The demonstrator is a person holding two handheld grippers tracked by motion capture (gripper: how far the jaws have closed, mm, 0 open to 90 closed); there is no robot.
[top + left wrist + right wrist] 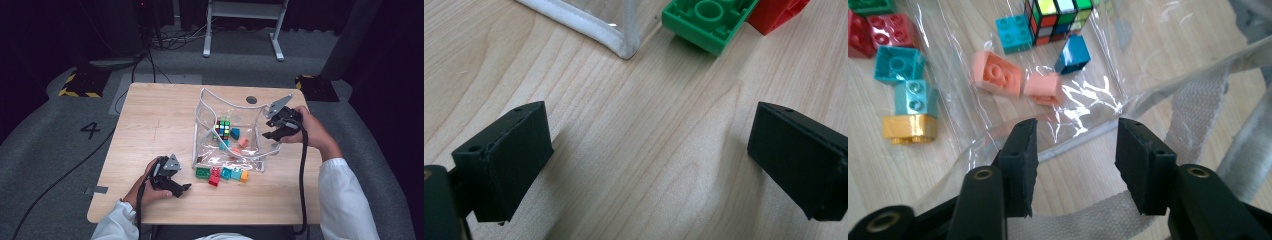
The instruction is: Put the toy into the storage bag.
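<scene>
A clear plastic bag (200,125) lies open at the middle of the table. Inside are a colour cube (223,129) and several small bricks: blue (1073,55), teal (1015,32) and pink (995,72). My right gripper (270,132) hovers at the bag's right rim. Its jaws stand apart (1075,150) with the bag's clear edge (1068,145) running between them, and the pads are not pressing on it. My left gripper (182,190) rests low over bare wood left of the bag, open (649,155) and empty, a short way from a green brick (706,20).
A row of loose bricks lies on the table in front of the bag: green (202,172), red (214,178), teal (226,173) and yellow (244,175). The bag's white webbing strap (1198,110) trails beside my right gripper. A round hole (251,99) marks the table's far edge.
</scene>
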